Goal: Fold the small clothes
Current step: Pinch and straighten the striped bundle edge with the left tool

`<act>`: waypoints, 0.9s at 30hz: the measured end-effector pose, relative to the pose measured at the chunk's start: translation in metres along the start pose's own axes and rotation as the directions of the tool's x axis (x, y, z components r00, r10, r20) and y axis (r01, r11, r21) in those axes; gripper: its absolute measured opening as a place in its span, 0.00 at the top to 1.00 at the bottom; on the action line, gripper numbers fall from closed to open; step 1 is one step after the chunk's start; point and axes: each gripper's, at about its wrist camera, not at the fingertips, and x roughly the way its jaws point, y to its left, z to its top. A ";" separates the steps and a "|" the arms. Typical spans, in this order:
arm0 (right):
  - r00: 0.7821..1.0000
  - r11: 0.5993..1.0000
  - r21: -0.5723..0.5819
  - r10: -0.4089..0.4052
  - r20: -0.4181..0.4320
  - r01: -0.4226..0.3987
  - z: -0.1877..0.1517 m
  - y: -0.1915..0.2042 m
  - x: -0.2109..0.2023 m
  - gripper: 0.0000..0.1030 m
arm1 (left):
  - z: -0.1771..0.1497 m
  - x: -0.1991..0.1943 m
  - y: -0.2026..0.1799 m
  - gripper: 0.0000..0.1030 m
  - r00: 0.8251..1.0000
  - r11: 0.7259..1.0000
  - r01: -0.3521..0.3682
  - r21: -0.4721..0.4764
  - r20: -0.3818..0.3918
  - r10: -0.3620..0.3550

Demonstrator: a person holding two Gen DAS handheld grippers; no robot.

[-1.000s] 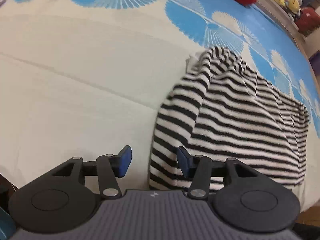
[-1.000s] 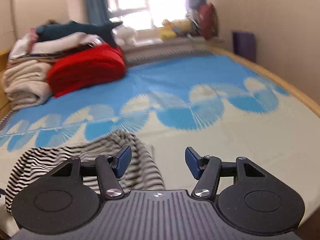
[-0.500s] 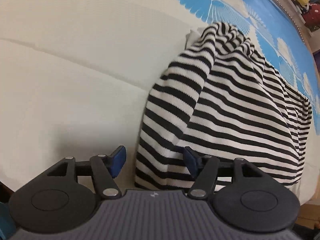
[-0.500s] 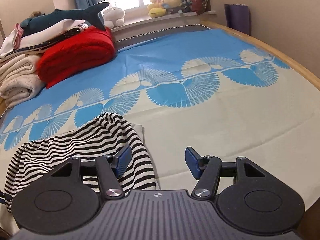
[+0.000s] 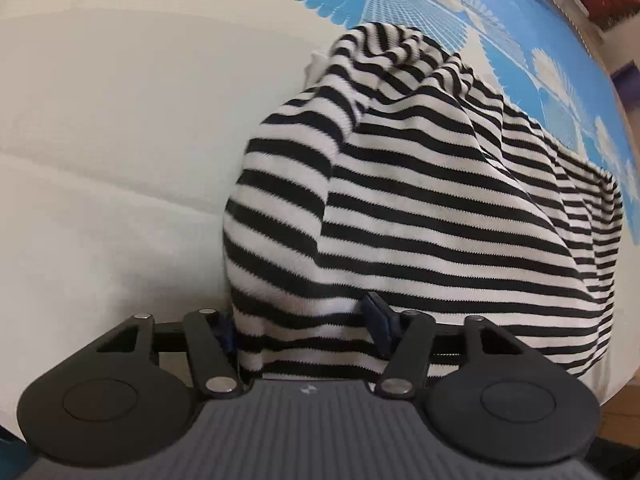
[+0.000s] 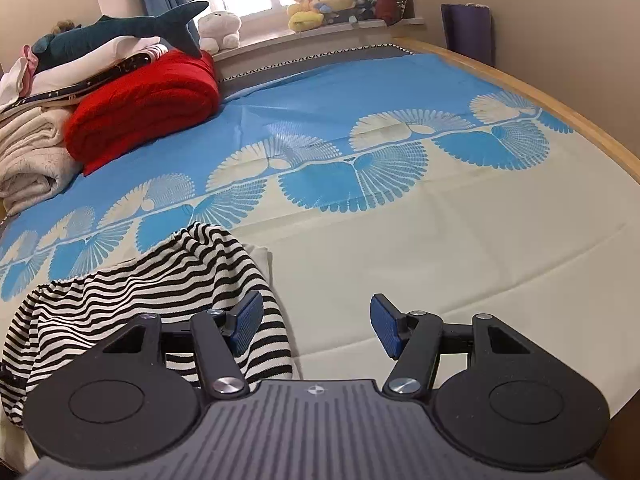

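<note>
Bed sheet, cream and blue fans. Red blanket beside cream towels; shark toy on top. Plush toys on sill.

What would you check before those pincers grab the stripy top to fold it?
1. Striped top lying on the bed sheet: ok, though bunched, not flat.
2. Edge of the top between the left gripper fingers: ok; its jaws have just been closing.
3. Left pads pressing the cloth firmly: cannot tell.
4. Right gripper open: ok, nothing between its fingers.
5. Right gripper lined up on the top: not ok, the cloth lies beside one finger only.
6. Red blanket away from the top: ok.
</note>
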 end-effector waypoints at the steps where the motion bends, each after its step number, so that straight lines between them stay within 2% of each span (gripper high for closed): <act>1: 1.000 1.000 0.002 -0.002 0.002 0.002 0.000 -0.001 0.000 0.40 | 0.000 0.001 -0.002 0.43 1.000 1.000 -0.002 -0.003 0.002 0.002; 2: 1.000 1.000 0.004 -0.002 0.003 0.002 0.000 -0.001 -0.001 0.40 | 0.001 0.001 -0.002 0.45 1.000 1.000 -0.002 -0.010 0.003 0.002; 3: 1.000 1.000 0.006 -0.003 0.004 0.003 0.000 -0.001 -0.001 0.40 | 0.000 0.001 -0.003 0.57 1.000 1.000 -0.001 -0.016 0.004 0.002; 4: 1.000 1.000 0.006 -0.004 0.004 0.004 0.000 -0.001 -0.001 0.40 | -0.001 0.000 -0.002 0.73 1.000 1.000 0.007 -0.017 0.003 -0.007; 7: 1.000 1.000 0.001 -0.007 0.003 0.007 0.000 0.002 0.000 0.40 | 0.000 -0.001 -0.002 0.83 0.999 0.999 0.038 -0.007 0.008 -0.038; 10: 1.000 1.000 -0.007 -0.009 0.002 0.009 -0.001 0.005 0.001 0.40 | -0.001 -0.008 -0.005 0.85 0.998 0.998 0.058 0.039 0.033 -0.060; 12: 1.000 1.000 -0.012 -0.008 0.002 0.008 -0.001 0.008 0.001 0.40 | -0.004 -0.016 0.000 0.86 0.995 0.995 0.089 0.042 0.051 -0.091; 18: 1.000 1.000 -0.017 -0.006 0.004 0.006 0.001 0.014 0.003 0.40 | -0.011 -0.035 0.014 0.87 0.988 0.994 0.107 0.019 0.112 -0.109; 21: 1.000 1.000 -0.013 -0.006 0.006 0.006 0.003 0.014 0.004 0.40 | -0.015 -0.039 0.022 0.87 0.991 0.997 0.076 0.022 0.113 -0.078; 23: 1.000 1.000 -0.012 -0.003 0.005 0.003 0.003 0.015 0.005 0.40 | -0.017 -0.040 0.032 0.86 0.991 0.995 0.098 0.001 0.091 -0.098; 25: 1.000 1.000 -0.015 0.000 0.004 0.000 0.002 0.016 0.005 0.40 | -0.017 -0.042 0.043 0.78 0.987 0.988 0.151 -0.018 0.060 -0.150; 26: 1.000 1.000 -0.020 0.003 0.003 -0.003 0.002 0.017 0.005 0.40 | -0.017 -0.042 0.046 0.72 0.988 0.989 0.149 -0.022 0.052 -0.147; 27: 1.000 1.000 -0.027 0.005 0.002 -0.005 0.001 0.018 0.005 0.40 | -0.016 -0.041 0.049 0.54 0.989 0.990 0.142 -0.027 0.045 -0.140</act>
